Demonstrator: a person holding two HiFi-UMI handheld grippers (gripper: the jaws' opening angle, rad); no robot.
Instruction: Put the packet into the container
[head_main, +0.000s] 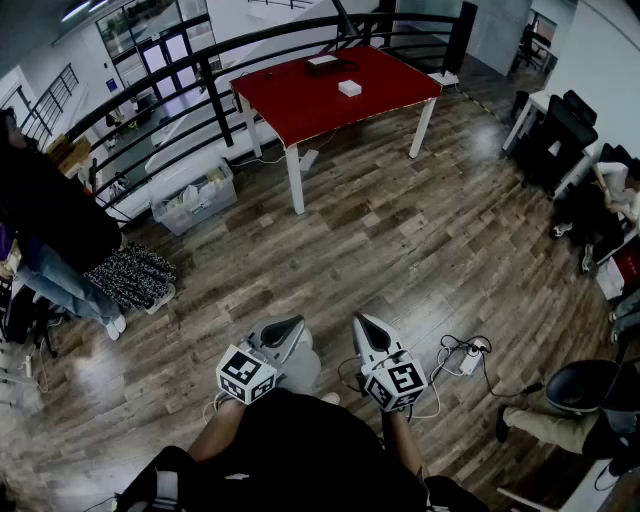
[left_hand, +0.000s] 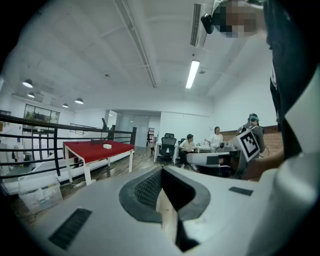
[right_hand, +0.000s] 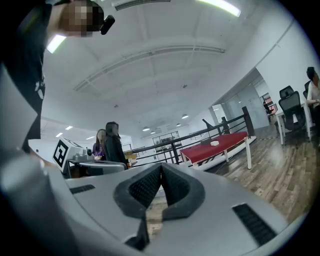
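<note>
A red table (head_main: 335, 95) stands far ahead across the wooden floor. On it lie a small white packet (head_main: 348, 88) and a flat whitish container (head_main: 322, 61) behind it. Both grippers hang low in front of my body, well away from the table. My left gripper (head_main: 298, 325) is shut with nothing in it. My right gripper (head_main: 359, 322) is also shut and empty. In the left gripper view the jaws (left_hand: 161, 172) meet, and the table (left_hand: 100, 149) shows small at the left. In the right gripper view the closed jaws (right_hand: 161, 170) point toward the table (right_hand: 220, 144).
A black railing (head_main: 200, 70) runs behind the table, with a clear plastic bin (head_main: 192, 195) on the floor by it. A person (head_main: 50, 230) stands at the left. Seated people and black chairs (head_main: 560, 130) are at the right. Cables and a power strip (head_main: 465, 355) lie near my feet.
</note>
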